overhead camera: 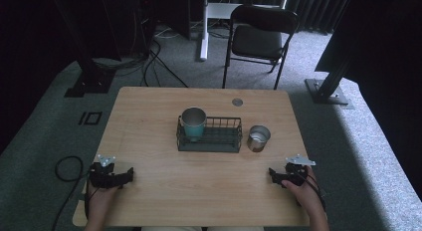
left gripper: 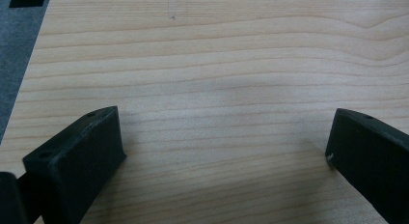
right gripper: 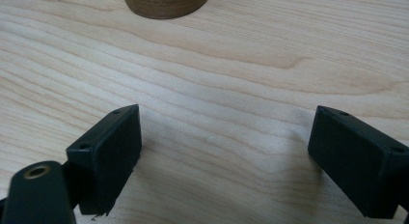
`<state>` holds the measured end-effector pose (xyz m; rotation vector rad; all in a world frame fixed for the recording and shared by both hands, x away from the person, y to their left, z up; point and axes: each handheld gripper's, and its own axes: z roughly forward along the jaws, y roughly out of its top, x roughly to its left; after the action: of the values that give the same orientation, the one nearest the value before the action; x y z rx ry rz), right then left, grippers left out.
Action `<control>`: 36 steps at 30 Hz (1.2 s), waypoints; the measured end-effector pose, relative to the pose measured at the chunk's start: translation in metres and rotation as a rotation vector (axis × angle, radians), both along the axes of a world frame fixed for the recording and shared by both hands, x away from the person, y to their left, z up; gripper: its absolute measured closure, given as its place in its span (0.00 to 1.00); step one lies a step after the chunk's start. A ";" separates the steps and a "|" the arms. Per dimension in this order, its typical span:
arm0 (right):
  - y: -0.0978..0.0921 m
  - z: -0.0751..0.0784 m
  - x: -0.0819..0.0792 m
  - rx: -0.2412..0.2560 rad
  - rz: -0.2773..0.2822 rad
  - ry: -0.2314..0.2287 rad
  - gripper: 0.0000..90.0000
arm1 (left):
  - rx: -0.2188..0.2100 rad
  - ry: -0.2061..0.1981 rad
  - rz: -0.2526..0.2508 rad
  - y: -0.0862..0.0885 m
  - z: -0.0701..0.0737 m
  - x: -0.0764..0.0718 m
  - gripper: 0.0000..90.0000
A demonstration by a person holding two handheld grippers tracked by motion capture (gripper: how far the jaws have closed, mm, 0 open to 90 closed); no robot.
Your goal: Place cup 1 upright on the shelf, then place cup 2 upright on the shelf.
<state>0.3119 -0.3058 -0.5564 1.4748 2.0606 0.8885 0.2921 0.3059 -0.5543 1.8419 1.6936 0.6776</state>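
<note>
A teal metal cup (overhead camera: 193,124) stands upright in the left end of a dark wire basket (overhead camera: 221,136) at the middle of the wooden table (overhead camera: 199,181). A smaller silver cup (overhead camera: 259,137) stands on the table just right of the basket; its base (right gripper: 166,3) reflects the wood grain at the top of the right gripper view. My left gripper (overhead camera: 130,174) rests near the table's front left, jaws wide apart over bare wood (left gripper: 222,137). My right gripper (overhead camera: 271,173) rests at the front right, also open and holding nothing (right gripper: 224,147).
A round grommet (overhead camera: 237,102) sits in the table's far right part. Beyond the table stand a black folding chair (overhead camera: 259,39), a white desk leg (overhead camera: 203,27) and dark frame posts (overhead camera: 328,86). A cable (overhead camera: 67,171) loops on the carpet at the left.
</note>
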 end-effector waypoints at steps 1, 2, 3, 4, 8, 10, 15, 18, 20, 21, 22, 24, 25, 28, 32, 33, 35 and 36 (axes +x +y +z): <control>0.000 0.000 0.000 -0.001 0.001 -0.001 0.13 | 0.001 0.001 0.004 0.000 0.000 0.000 0.00; 0.000 0.000 0.000 -0.001 0.001 0.000 0.13 | 0.001 0.002 0.005 0.000 0.000 0.001 0.00; 0.000 0.000 0.000 -0.001 0.001 -0.001 0.13 | 0.000 0.002 0.006 0.000 0.000 0.001 0.00; 0.000 0.000 0.000 -0.001 0.001 -0.001 0.13 | 0.001 0.002 0.006 0.000 0.000 0.001 0.00; 0.000 0.000 0.000 -0.001 0.001 -0.001 0.13 | 0.001 0.002 0.004 0.000 0.000 0.001 0.00; 0.000 0.000 0.000 -0.001 0.001 -0.001 0.13 | 0.001 0.002 0.004 0.000 0.000 0.001 0.00; 0.000 0.000 0.000 -0.001 0.001 -0.001 0.13 | 0.001 0.003 0.004 0.000 0.000 0.001 0.00; 0.000 0.000 0.000 -0.001 0.001 -0.001 0.13 | 0.001 0.003 0.004 0.000 0.000 0.001 0.00; 0.000 0.000 0.000 -0.001 0.001 0.000 0.13 | 0.001 0.003 0.004 0.000 0.000 0.001 0.00; 0.000 0.000 0.000 -0.001 0.001 0.000 0.13 | 0.001 0.003 0.004 0.000 0.000 0.001 0.00; 0.000 0.000 0.000 -0.001 0.001 0.000 0.13 | 0.001 0.003 0.003 0.000 0.000 0.001 0.00; 0.000 0.000 0.000 -0.001 0.001 0.000 0.13 | 0.001 0.002 0.003 0.000 0.000 0.001 0.00; 0.000 0.000 0.000 -0.001 0.001 0.000 0.13 | 0.001 0.002 0.003 0.000 0.000 0.001 0.00; 0.000 0.000 0.000 -0.001 0.001 0.001 0.13 | 0.002 0.003 -0.002 0.000 0.000 0.001 0.00; 0.000 0.000 0.000 -0.001 0.001 0.001 0.13 | 0.002 0.003 -0.001 0.000 0.000 0.001 0.00; 0.000 0.000 0.000 -0.001 0.001 0.001 0.13 | 0.002 0.003 -0.001 0.000 0.000 0.001 0.00; 0.000 0.000 0.000 -0.002 0.005 0.000 0.13 | 0.002 0.003 -0.004 0.001 0.000 0.002 0.00; 0.000 0.000 0.000 -0.002 0.006 0.000 0.13 | 0.001 0.002 -0.004 0.001 0.000 0.002 0.00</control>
<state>0.3119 -0.3063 -0.5563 1.4686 2.0667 0.8882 0.2937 0.3065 -0.5542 1.8471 1.6910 0.6753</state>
